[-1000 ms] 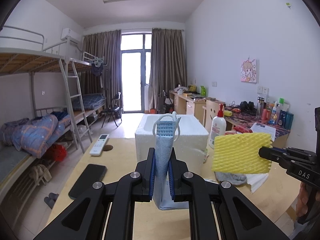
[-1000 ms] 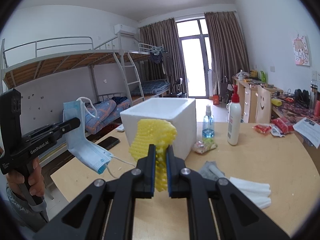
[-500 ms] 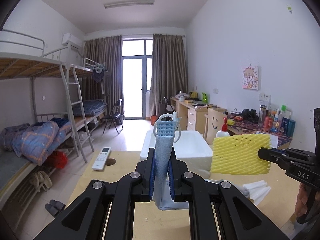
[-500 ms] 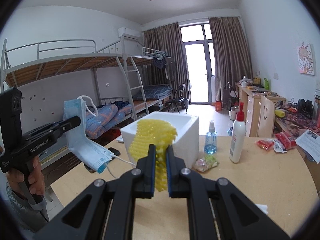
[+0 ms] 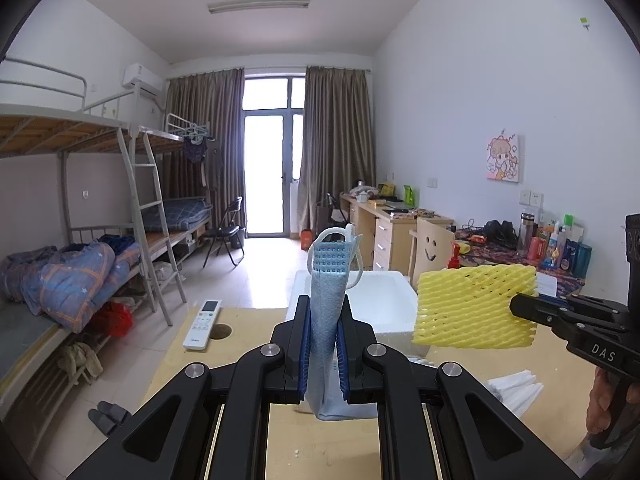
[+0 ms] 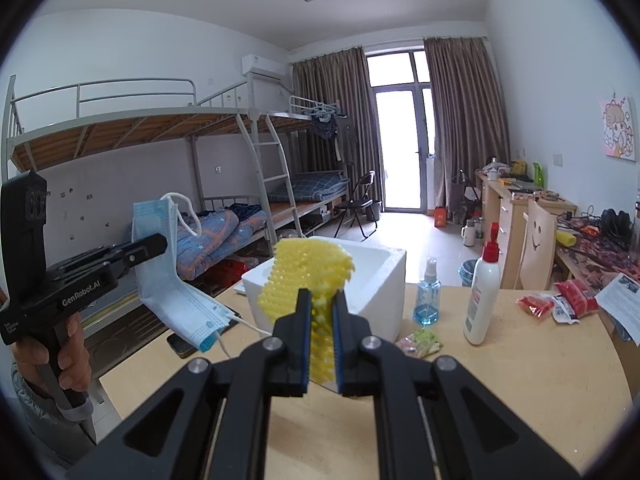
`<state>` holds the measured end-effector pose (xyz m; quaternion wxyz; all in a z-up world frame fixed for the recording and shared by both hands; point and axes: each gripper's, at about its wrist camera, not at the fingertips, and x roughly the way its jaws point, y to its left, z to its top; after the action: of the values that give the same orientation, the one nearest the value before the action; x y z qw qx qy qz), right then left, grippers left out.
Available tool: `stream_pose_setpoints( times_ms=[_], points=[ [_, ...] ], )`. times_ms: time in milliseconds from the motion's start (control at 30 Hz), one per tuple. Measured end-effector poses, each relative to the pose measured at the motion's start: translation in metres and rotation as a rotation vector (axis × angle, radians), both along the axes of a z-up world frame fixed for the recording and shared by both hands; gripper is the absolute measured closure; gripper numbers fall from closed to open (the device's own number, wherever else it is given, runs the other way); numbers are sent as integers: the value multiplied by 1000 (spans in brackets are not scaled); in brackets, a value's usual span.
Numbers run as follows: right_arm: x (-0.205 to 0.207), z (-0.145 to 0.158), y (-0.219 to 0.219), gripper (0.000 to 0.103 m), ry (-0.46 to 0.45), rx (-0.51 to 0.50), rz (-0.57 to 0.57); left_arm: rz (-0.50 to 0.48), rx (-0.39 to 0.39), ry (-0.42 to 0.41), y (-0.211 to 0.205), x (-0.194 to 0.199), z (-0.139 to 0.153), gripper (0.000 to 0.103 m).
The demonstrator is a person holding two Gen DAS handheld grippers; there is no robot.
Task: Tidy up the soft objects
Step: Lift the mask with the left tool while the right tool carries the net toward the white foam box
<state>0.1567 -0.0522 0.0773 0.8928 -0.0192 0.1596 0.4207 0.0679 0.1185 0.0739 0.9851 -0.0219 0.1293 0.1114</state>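
Note:
My left gripper (image 5: 323, 328) is shut on a blue face mask (image 5: 328, 296) that hangs folded between its fingers; the mask also shows in the right wrist view (image 6: 176, 280). My right gripper (image 6: 322, 312) is shut on a yellow foam net (image 6: 308, 276), seen from the side in the left wrist view (image 5: 476, 308). Both are held up above the wooden table, short of the open white foam box (image 6: 372, 280), which also shows in the left wrist view (image 5: 380, 300).
On the table (image 6: 500, 372) stand a white pump bottle (image 6: 484, 292), a blue spray bottle (image 6: 429, 300), a small snack bag (image 6: 420, 340) and red packets (image 6: 560, 300). White folded cloths (image 5: 516, 388) and a remote (image 5: 203, 324) lie near the box. A black phone (image 6: 180, 346) lies at the left edge.
Both grippers have risen with their loads; the table and foam box sit lower in both views. The grips are unchanged.

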Motion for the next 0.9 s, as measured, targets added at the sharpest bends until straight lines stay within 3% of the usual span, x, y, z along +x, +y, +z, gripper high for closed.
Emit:
stream_pose_setpoints(
  times_ms=[200,900],
  points=[
    [13,7,4,91,6,6,-13,-11,0,-3,4,16,12,97],
    [49,27,28,91,-7,-15,-35,-15,-26,11,23,73,26,97]
  ],
)
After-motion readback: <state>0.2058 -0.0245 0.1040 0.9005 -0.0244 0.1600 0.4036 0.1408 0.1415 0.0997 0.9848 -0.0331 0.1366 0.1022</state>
